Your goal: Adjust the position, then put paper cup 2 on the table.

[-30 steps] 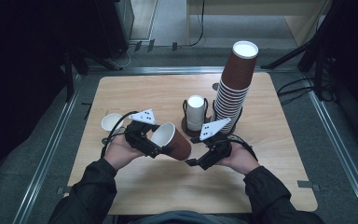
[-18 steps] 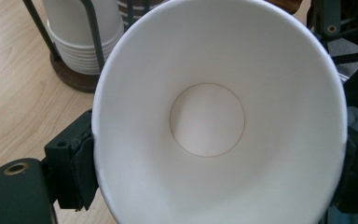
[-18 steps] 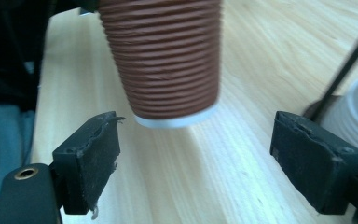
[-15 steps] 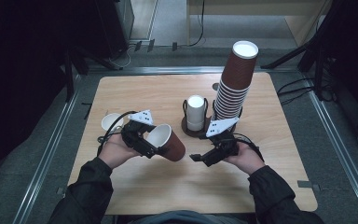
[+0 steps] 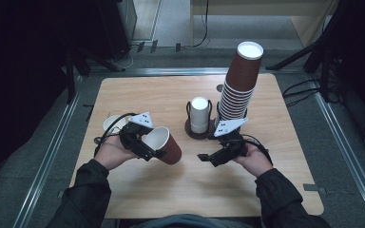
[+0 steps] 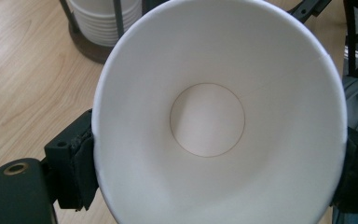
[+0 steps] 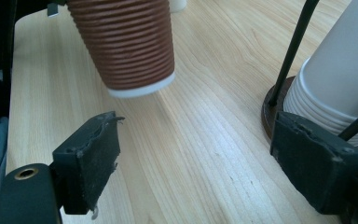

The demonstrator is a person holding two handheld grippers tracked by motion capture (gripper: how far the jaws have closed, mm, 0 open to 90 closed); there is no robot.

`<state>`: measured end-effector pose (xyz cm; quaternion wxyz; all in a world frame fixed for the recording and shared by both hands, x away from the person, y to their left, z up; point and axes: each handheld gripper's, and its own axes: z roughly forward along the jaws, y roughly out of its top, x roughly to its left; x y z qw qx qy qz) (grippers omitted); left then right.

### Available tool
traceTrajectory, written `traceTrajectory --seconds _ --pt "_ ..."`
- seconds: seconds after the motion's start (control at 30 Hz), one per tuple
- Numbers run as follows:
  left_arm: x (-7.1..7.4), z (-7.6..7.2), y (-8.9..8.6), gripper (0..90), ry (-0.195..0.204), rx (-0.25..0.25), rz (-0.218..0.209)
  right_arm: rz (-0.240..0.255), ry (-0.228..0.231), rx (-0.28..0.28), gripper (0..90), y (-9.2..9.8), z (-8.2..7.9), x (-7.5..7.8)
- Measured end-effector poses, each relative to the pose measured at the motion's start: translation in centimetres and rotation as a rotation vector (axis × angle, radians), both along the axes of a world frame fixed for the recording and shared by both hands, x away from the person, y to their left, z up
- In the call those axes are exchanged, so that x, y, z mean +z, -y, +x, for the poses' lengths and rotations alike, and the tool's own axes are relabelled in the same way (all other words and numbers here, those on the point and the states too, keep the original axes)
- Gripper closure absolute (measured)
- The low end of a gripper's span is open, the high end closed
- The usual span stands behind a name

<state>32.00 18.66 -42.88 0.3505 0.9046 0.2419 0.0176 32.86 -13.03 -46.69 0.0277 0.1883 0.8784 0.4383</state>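
Observation:
A brown ribbed paper cup (image 5: 167,148) lies tilted in my left gripper (image 5: 147,147), above the table's front left. In the left gripper view I look into the cup's white inside (image 6: 208,116). My left gripper (image 6: 219,172) is shut on the cup's rim, with a pad (image 6: 81,172) pressing on each side. My right gripper (image 5: 208,157) hovers open a short way right of the cup's base, with nothing between its fingers. The right gripper view shows this gripper (image 7: 205,163) over bare wood, with the brown cup (image 7: 126,42) ahead at upper left.
A round dark holder (image 5: 190,129) with black uprights carries a stack of white cups (image 5: 199,114) at mid table; the same stack (image 7: 340,79) stands close by the right jaw. A tall stack of brown cups (image 5: 240,83) rises behind it. A white cup (image 5: 111,123) sits behind my left hand.
The cup in my left gripper has drawn slightly left, so the gap to the right gripper has widened a little. Both hands otherwise keep their places.

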Motion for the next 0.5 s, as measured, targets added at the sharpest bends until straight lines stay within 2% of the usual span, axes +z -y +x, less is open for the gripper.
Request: traceTrajectory --seconds 0.27,0.5 --pt "0.0 -0.1 -1.5 10.7 -0.001 0.005 0.064 -0.023 -0.003 0.000 15.9 0.1 0.1 -0.2" --pt "0.0 0.0 -3.0 10.7 -0.017 0.021 0.080 -0.028 -0.009 0.001 15.9 0.0 0.3 -0.4"
